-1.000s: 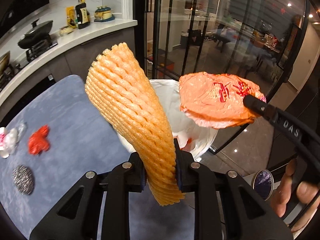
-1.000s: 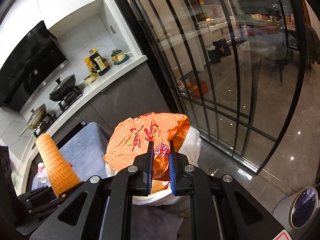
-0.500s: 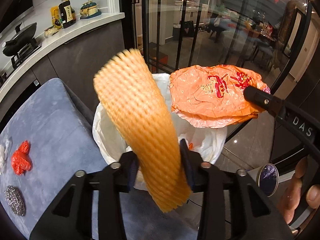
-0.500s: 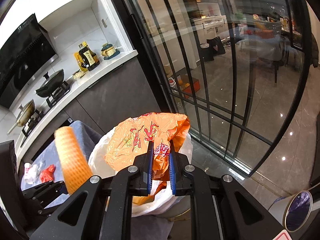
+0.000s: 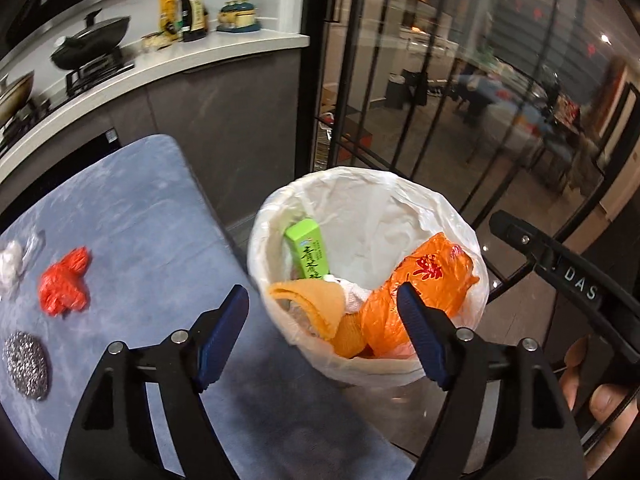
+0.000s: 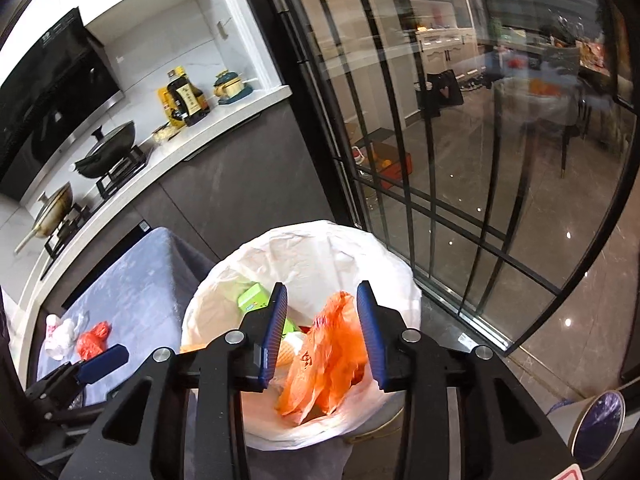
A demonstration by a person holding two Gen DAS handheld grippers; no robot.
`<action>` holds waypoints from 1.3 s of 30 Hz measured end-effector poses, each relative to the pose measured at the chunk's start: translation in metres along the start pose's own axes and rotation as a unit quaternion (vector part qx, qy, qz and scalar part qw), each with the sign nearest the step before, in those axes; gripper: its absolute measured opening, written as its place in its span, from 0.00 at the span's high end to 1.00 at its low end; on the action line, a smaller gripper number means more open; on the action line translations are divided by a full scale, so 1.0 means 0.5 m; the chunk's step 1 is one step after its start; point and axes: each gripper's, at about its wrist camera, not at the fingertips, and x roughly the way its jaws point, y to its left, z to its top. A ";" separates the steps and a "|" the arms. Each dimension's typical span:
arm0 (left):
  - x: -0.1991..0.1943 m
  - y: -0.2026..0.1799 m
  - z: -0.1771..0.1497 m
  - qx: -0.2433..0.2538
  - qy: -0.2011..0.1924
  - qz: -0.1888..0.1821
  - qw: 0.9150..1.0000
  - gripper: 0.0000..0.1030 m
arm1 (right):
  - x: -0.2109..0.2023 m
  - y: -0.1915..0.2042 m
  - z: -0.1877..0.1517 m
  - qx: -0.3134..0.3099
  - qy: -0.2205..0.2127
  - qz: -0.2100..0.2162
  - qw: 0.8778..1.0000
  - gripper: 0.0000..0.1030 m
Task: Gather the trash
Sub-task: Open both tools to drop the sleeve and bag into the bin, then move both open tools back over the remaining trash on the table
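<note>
Where lettering can be read, "DAS" stands in white on the right gripper's [image 5: 516,236] black arm at 3 o'clock in the left wrist view, and dark Chinese characters, too small to read, run down the green carton [image 5: 309,249] in the bin [image 5: 360,364]. Red characters mark the orange plastic bag [image 5: 420,292]; they are creased and illegible. That carton leans against the liner's wall at 10 o'clock, its long axis running from 11 toward 5 o'clock, lower end buried under the orange foam fruit net [image 5: 316,306], which lies folded at 7 o'clock. Much of the bag hides behind the left gripper's [image 5: 322,306] finger. Both claws hang over the bin with jaws spread wide and nothing between them; the right gripper [image 6: 322,312] frames the bag [image 6: 328,360]. On the blue-grey table [image 5: 132,216], a crumpled red bag [image 5: 64,282] lies at 9 o'clock, a steel scourer [image 5: 26,364] at 8, and white wrapping [image 5: 12,264] is cut off by the frame edge.
</note>
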 end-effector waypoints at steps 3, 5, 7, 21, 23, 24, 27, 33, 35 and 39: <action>-0.007 0.021 -0.003 -0.010 -0.002 0.007 1.000 0.29 | -0.007 0.012 -0.003 -0.002 -0.002 0.006 1.000 0.64; -0.015 0.037 -0.008 -0.020 -0.001 0.011 1.000 0.24 | -0.013 0.017 -0.004 -0.002 -0.005 0.009 1.000 0.60; -0.024 0.052 -0.013 -0.027 -0.006 0.019 0.999 0.19 | -0.023 0.023 -0.005 -0.003 -0.009 0.011 1.000 0.59; -0.113 0.166 -0.064 -0.072 -0.028 0.064 0.995 0.19 | -0.073 0.130 -0.034 -0.034 -0.018 0.056 0.998 0.49; -0.126 0.187 -0.073 -0.080 -0.031 0.070 0.994 0.18 | -0.080 0.153 -0.044 -0.040 -0.018 0.063 0.997 0.46; -0.135 0.202 -0.079 -0.087 -0.031 0.076 0.993 0.17 | -0.082 0.164 -0.048 -0.043 -0.017 0.067 0.997 0.45; -0.155 0.236 -0.097 -0.101 -0.034 0.092 0.990 0.14 | -0.087 0.201 -0.064 -0.052 -0.012 0.079 0.995 0.45; -0.189 0.301 -0.129 -0.128 -0.032 0.113 0.985 0.14 | -0.082 0.268 -0.103 -0.069 0.008 0.100 0.993 0.45; -0.201 0.324 -0.141 -0.137 -0.032 0.121 0.983 0.14 | -0.079 0.293 -0.114 -0.075 0.015 0.106 0.991 0.45; -0.225 0.365 -0.162 -0.152 -0.034 0.139 0.978 0.12 | -0.072 0.349 -0.140 -0.094 0.029 0.117 0.988 0.45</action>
